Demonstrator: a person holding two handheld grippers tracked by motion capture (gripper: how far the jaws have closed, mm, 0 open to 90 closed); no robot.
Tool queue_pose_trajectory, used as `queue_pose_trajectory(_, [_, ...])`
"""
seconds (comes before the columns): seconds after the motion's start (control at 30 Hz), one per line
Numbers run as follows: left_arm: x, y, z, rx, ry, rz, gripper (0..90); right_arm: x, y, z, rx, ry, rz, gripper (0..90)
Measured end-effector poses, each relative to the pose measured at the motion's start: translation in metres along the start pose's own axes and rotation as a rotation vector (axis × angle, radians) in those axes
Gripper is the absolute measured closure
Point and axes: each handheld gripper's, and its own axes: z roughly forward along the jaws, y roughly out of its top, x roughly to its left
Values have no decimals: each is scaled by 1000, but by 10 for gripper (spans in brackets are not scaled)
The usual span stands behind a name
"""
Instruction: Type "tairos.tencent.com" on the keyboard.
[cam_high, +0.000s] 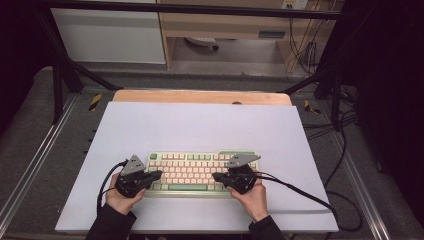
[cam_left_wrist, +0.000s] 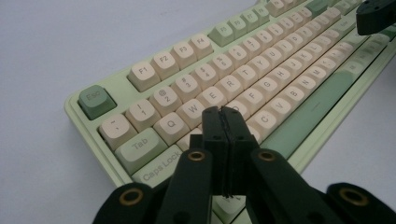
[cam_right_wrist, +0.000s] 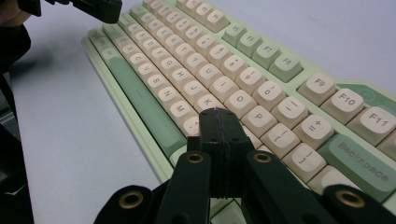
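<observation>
A white sheet (cam_high: 200, 125) covers the wooden table (cam_high: 200, 96), with cabinets behind at the top of the frame. One green keyboard (cam_high: 200, 172) lies at lower centre. Two grippers: left gripper (cam_high: 159, 175) and right gripper (cam_high: 216, 176), each closed and empty, tips poised over the keys.

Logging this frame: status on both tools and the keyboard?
Left tool shut, over the keyboard near the letter keys. Right tool shut, over its other end. Nothing between them.
</observation>
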Motion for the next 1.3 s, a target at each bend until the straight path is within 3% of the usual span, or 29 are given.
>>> queue_pose_trajectory(0.3, [-7,7,1,-6,-7,7,891,-5,0,-7,-9,-8,13,900])
queue_pose_trajectory(0.87, [-25,23,18,19,-25,40,891,-6,0,-9,-15,-9,12,900])
queue_pose_trajectory(1.3, [-29,13,34,66,-46,48,894,-6,0,-9,-12,-9,15,900])
